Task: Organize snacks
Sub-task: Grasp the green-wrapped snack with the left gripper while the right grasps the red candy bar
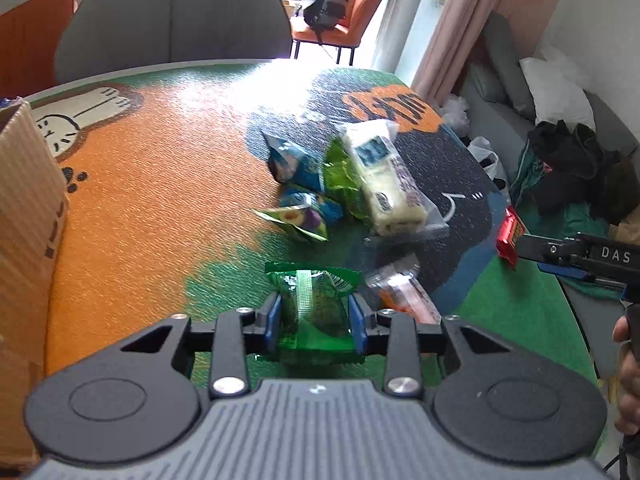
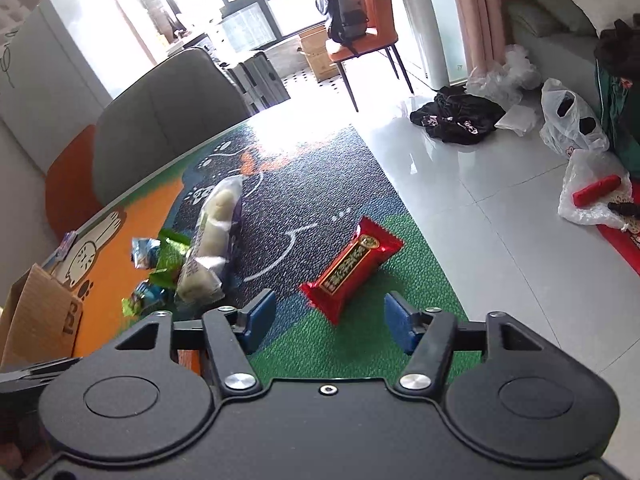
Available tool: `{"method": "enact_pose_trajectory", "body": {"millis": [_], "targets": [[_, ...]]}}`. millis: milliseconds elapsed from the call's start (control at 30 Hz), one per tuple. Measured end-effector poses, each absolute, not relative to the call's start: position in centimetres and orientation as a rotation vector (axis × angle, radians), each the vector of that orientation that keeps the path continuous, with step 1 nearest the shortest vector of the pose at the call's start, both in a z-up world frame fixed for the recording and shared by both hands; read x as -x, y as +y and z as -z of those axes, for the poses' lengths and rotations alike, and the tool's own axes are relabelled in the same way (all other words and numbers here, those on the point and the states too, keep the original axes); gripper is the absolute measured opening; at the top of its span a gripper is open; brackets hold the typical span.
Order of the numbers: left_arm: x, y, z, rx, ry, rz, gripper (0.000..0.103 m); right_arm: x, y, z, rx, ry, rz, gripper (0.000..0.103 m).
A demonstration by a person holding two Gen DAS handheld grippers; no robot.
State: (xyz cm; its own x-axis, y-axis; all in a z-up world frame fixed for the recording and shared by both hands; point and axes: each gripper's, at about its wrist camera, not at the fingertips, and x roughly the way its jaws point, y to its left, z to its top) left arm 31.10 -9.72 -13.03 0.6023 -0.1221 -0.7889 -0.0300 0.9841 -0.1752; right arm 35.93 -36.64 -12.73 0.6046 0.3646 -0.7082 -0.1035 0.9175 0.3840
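Snacks point(image 1: 376, 176) scattered on cartoon-print table mat point(image 1: 160, 184).

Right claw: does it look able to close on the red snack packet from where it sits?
Probably yes. The red snack packet lies flat on the table mat just ahead of the open right claw, between its blue pads but untouched. Nothing blocks it; the other snacks lie off to the left.
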Motion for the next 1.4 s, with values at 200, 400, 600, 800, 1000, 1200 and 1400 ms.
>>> {"method": "enact_pose_trajectory", "body": {"millis": [200,400,600,800,1000,1200,1400], "targets": [[-31.6,-7.9,12.7,0.185,0.914,0.015,0.034,-37.4,-36.2,13.1,-0.322,0.88,-0.245,0.054],[-31.9,-6.9,12.7,0.2,0.908,-0.008,0.034,-38.0,-35.5,13.5,-0.284,0.9,-0.219,0.035],[-31.9,-6.6,12.8,0.211,0.907,-0.006,0.034,-37.6,-34.9,13.0,-0.196,0.913,-0.223,0.034],[-31.2,-6.2,12.2,0.223,0.885,-0.01,0.034,-36.3,-34.0,12.6,-0.149,0.915,-0.276,0.018],[-29.9,-5.9,10.9,0.233,0.85,-0.011,0.034,-34.9,-32.7,10.7,-0.147,0.878,-0.323,0.018],[-28.1,-5.4,9.2,0.239,0.806,-0.013,0.034,-33.2,-30.9,8.5,-0.153,0.839,-0.392,0.018],[-26.0,-4.3,7.1,0.247,0.755,-0.021,0.034,-31.7,-28.9,6.8,-0.147,0.806,-0.45,0.018]]}}
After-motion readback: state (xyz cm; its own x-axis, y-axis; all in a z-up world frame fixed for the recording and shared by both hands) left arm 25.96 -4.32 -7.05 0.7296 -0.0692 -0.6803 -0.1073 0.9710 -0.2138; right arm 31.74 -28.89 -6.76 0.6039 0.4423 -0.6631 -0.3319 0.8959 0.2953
